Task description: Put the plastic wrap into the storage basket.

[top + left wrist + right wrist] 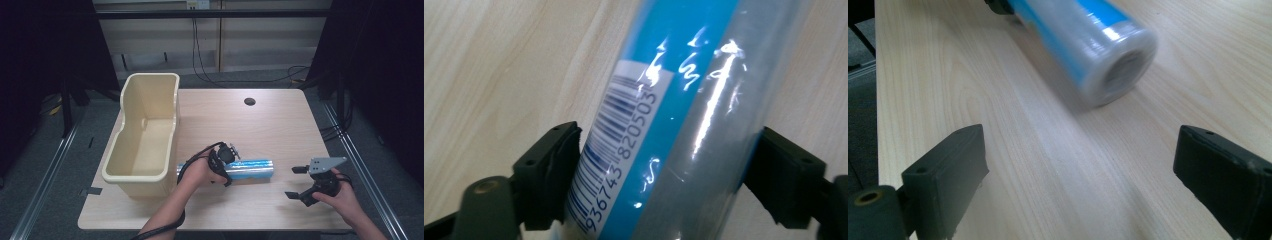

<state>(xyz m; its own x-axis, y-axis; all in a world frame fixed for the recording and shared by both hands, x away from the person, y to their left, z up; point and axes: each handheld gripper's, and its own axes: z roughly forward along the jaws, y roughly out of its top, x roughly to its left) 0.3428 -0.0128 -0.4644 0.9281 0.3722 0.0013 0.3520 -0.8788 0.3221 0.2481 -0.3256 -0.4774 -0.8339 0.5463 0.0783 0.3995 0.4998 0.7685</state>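
- Blue plastic-wrapped roll (248, 169) lies on its side on the wooden table (260, 130), just right of the cream bin (145, 135), near the front half of the tabletop.
- Left gripper (226, 161) sits over the roll's left end; left hand (197, 172) wraps the body of the tool.
- Left gripper view: the roll (669, 130) runs between both jaws, barcode label (616, 150) facing the camera. Left pad touches the wrap at the label; right pad sits at the roll's far edge. Jaws clamped around the roll at middling width.
- Right gripper (300, 182) is well right of the roll, apart from it, held by the right hand (342, 197) near the table's front right.
- Right gripper view: jaws stand wide, nothing between them, bare wood below; roll's end (1120, 70) lies ahead, slightly blurred.
- Bin stands upright at the table's left edge.
- Small dark hole (249, 101) in the tabletop toward the back.
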